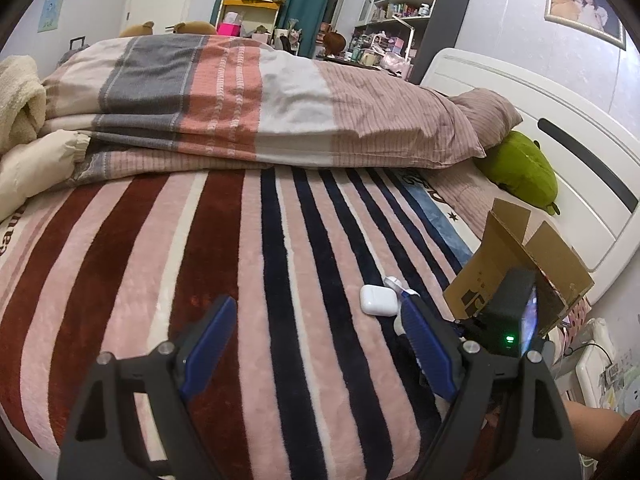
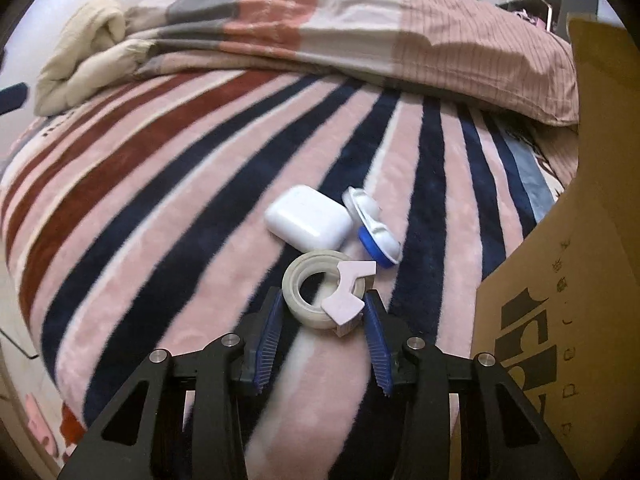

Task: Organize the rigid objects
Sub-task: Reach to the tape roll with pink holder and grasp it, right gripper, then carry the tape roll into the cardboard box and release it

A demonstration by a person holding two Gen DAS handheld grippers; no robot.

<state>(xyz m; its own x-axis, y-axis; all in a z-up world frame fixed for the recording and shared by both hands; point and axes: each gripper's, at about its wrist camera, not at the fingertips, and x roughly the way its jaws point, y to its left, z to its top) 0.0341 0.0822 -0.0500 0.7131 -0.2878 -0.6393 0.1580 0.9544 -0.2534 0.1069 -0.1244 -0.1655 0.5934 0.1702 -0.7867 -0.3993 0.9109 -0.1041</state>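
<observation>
On the striped blanket (image 2: 160,200) lie a white earbud case (image 2: 306,218), a blue-and-white lens case (image 2: 374,228) and a pale tape roll (image 2: 296,276) with a pink cutter clip. My right gripper (image 2: 323,298) points down at the tape roll, its blue pads against the roll's two sides as it rests on the blanket. My left gripper (image 1: 316,304) hovers open over the blanket with nothing between its fingers. The earbud case (image 1: 378,300) sits just beyond its right fingertip. An open cardboard box (image 2: 560,280) stands to the right of the objects.
A folded striped duvet (image 1: 240,100) and a cream blanket (image 1: 20,96) fill the far half of the bed. A green plush (image 1: 520,168) lies by the white headboard (image 1: 560,140). The cardboard box (image 1: 520,264) stands at the bed's right edge. Crowded shelves (image 1: 400,4) line the back wall.
</observation>
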